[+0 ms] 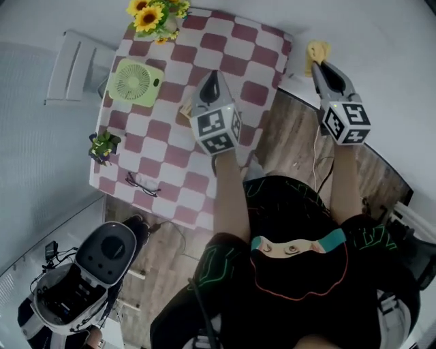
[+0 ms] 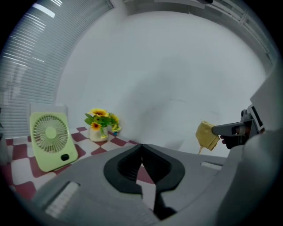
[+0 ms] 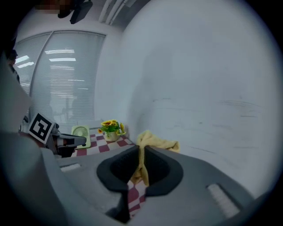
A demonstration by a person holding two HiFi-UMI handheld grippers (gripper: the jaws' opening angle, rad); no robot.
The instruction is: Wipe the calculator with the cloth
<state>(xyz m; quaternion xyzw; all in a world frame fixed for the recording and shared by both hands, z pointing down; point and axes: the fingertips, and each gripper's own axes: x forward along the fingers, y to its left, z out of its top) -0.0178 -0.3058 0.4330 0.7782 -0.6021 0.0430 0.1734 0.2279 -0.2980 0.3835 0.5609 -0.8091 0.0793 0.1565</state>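
We hold the soft yellow cloth [image 1: 315, 51] pinched in the right gripper [image 1: 319, 67], beyond the red-and-white checked table [image 1: 163, 136]. The left gripper [image 1: 212, 75], jaws pressed together and empty, hangs over that table. We cannot make out the calculator, and we judge wiping not yet begun.

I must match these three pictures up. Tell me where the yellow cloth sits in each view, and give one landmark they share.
Head view: the yellow cloth is at upper right, at the tip of the right tool.
Left gripper view: right of centre, hanging from the right tool's tip.
Right gripper view: centre, pinched between that tool's jaws.
Shared landmark: the sunflower vase, left of the cloth in all three views.
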